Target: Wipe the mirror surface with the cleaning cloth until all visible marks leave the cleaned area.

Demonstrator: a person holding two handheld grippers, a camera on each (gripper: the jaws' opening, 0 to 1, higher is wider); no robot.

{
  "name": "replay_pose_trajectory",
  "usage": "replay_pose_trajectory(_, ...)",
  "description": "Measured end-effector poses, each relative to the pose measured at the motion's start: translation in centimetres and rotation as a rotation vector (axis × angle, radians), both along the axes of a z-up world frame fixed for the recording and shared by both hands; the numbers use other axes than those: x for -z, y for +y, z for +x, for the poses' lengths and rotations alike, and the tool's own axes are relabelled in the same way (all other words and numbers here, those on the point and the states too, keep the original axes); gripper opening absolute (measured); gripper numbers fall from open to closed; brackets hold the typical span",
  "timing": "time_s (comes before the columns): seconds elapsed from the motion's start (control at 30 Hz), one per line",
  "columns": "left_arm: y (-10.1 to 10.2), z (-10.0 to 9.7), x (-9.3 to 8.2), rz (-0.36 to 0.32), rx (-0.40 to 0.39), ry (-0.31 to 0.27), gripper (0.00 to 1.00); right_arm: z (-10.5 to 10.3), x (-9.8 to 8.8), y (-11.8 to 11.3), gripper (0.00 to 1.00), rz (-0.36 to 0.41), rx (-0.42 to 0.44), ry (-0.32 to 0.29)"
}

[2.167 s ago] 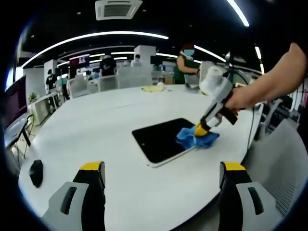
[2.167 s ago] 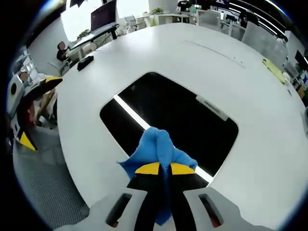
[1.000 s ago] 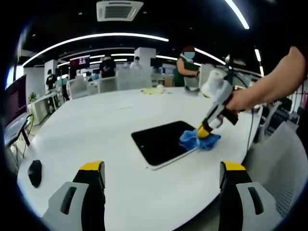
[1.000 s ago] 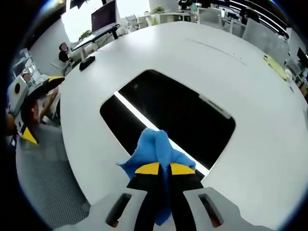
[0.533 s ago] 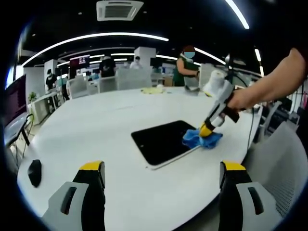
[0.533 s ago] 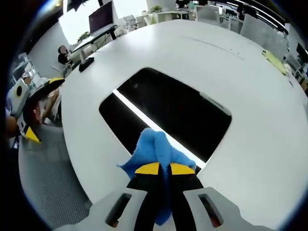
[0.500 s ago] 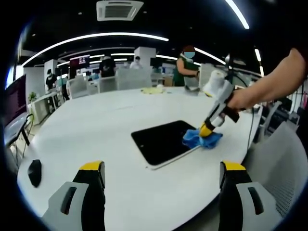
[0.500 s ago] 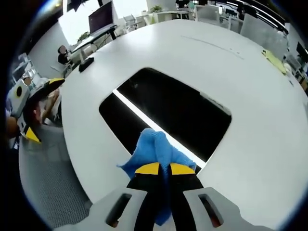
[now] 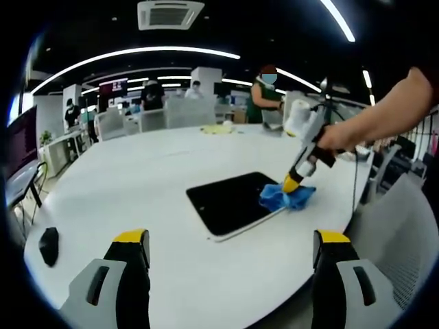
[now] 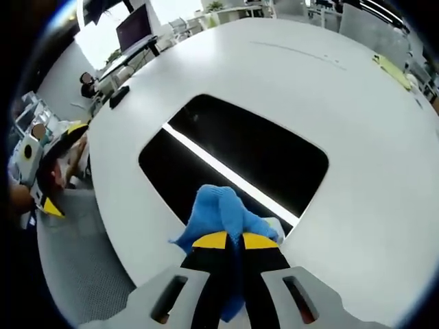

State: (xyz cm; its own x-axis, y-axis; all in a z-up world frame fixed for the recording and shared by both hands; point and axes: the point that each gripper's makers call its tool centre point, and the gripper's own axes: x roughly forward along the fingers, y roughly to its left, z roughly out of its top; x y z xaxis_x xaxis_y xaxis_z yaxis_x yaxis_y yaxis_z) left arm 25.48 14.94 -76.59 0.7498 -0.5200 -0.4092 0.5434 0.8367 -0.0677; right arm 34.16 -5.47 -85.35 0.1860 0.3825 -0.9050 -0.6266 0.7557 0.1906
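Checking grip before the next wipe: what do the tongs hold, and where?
The right tongs pinch the blue cloth by a bunched fold at its near end; the left tongs hold nothing.

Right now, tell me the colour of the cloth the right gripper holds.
Blue. The cloth shows best in the right gripper view, pinched by the right gripper at the mirror's edge.

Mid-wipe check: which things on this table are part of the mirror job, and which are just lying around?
In the job:
- mirror, flat on the white table
- blue cleaning cloth, pinched in the right gripper, at the mirror's edge

Lying about:
- black mouse-like object near the table's edge
- yellow item on the far side
- left gripper, jaws apart, holding nothing
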Motion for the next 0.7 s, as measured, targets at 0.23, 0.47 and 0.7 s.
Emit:
replay_pose_trajectory(0.23,0.0,0.0,0.0,-0.002,0.005,-0.002,1.00,0.8,0.0,-0.2,0.01,-0.014,-0.008,0.019)
replay_pose_trajectory(0.47,0.1,0.0,0.0,-0.006,0.003,-0.002,1.00,1.6,0.1,-0.3,0.01,-0.021,-0.011,0.039)
replay_pose_trajectory(0.7,0.1,0.0,0.1,-0.007,0.005,0.002,0.99,2.4,0.1,-0.4,0.01,-0.039,-0.032,0.049)
